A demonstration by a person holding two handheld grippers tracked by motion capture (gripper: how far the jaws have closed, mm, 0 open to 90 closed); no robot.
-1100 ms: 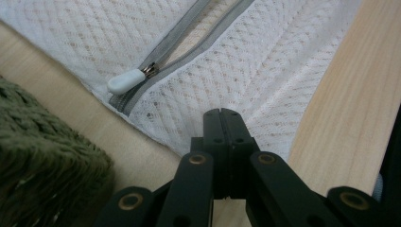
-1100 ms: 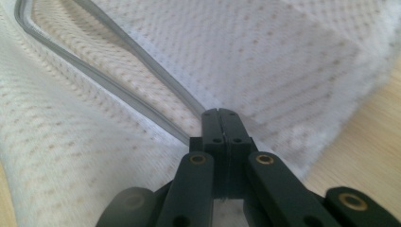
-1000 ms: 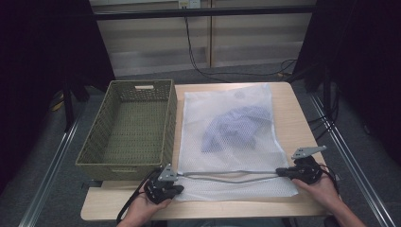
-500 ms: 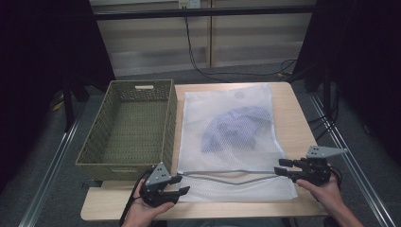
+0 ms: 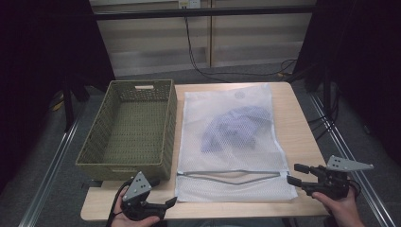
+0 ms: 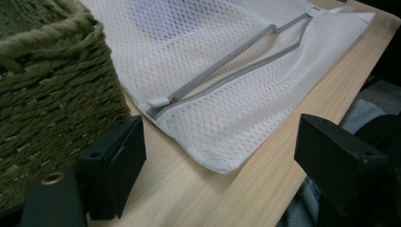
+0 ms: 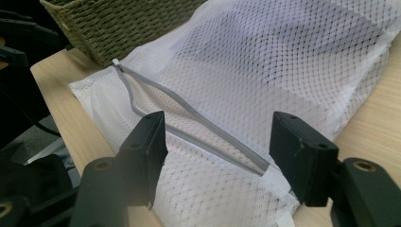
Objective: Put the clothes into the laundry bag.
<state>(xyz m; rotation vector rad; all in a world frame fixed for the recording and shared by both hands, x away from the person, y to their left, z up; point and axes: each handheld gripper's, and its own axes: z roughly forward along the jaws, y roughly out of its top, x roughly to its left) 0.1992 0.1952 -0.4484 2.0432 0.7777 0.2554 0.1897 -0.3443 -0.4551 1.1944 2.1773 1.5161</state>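
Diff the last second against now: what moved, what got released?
Both let go of the mesh bag: left hand-held gripper and right hand-held gripper have just been opening, nothing between the jaws, and pulled back off its near corners. Bag, zipper and basket stayed put.

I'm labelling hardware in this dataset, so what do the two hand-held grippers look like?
Both the left gripper and the right gripper are black, each topped by a grey three-cornered plate. Their jaws are blocky black rectangular pads with small screw holes. In the left gripper view a brass-coloured ring sits in the body. A black cable trails from the left gripper. No sleeves show at the hands.
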